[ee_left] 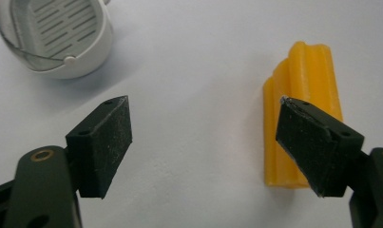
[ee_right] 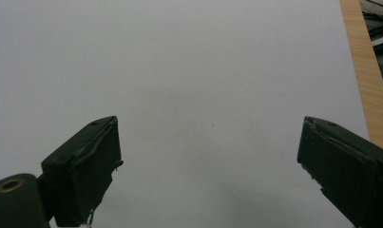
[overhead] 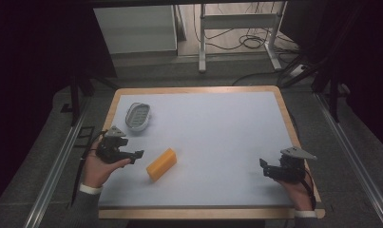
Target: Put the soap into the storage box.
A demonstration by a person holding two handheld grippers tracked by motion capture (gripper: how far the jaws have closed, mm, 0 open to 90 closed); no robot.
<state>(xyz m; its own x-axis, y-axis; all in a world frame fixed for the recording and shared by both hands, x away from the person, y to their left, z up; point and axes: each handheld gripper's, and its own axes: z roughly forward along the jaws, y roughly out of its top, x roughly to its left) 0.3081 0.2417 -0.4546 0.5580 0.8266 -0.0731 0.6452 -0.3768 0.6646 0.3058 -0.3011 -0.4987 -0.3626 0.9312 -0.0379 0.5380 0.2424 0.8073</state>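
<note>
Yellow block [overhead: 161, 164] lies on the white table [overhead: 217, 137], just beside the left gripper [overhead: 138, 154], whose jaws are wide apart. One jaw could bump it and push it away. The right gripper [overhead: 263, 165] is wide too, far off.

Orange ridged block [overhead: 161, 164], white slotted dish [overhead: 137, 116], pale grey mat [overhead: 217, 128]

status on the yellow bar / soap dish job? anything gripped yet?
Done: nothing yet. The yellow bar lies on the white mat, apart from the white slotted dish, which is empty.
In hand: the left gripper is open beside the bar, one jaw overlapping it in the left gripper view, not gripping.
Left: grasp, lift, probably place in the dish. The right gripper is open, over bare mat.
</note>
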